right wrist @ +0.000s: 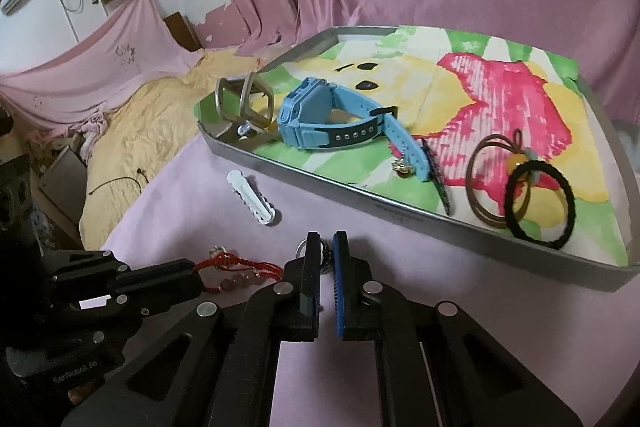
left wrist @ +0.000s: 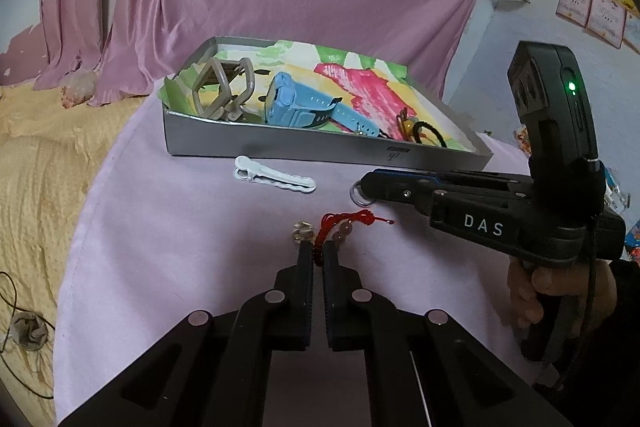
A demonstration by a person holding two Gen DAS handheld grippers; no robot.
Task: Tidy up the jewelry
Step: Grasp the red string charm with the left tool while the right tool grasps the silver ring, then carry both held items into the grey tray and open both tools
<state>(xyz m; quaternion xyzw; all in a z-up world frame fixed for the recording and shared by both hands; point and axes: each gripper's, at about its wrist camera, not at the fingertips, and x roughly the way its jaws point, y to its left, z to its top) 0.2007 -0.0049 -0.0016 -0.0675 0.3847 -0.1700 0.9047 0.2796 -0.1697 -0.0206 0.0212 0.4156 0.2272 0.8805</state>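
From my left tongs' camera, my left tongs [left wrist: 318,255] are clenched on the red cord of a bracelet [left wrist: 340,225], whose pinkish beads and a clear bead lie on the pink cloth [left wrist: 160,247] just past the fingertips. Beyond it a white clip [left wrist: 274,179] lies flat on the cloth, just in front of the grey tray [left wrist: 280,143]. In the tray sit a beige frame [left wrist: 218,89], a blue watch [left wrist: 298,105] and hair ties [left wrist: 420,131] on a painted paper. My right tongs [left wrist: 362,189] reach in from the right, tips down over a small ring [left wrist: 362,201]; my hand [left wrist: 560,287] grips the handle.

From my right tongs' camera, my right tongs [right wrist: 327,255] are nearly closed around that ring [right wrist: 316,253]; I cannot tell whether they actually pinch it. My left tongs [right wrist: 192,277] come in from the left, holding the bracelet [right wrist: 240,269]. The clip [right wrist: 252,203] lies between the tongs and the tray [right wrist: 304,173], where the watch [right wrist: 320,123], frame [right wrist: 244,103] and ties [right wrist: 520,195] rest.
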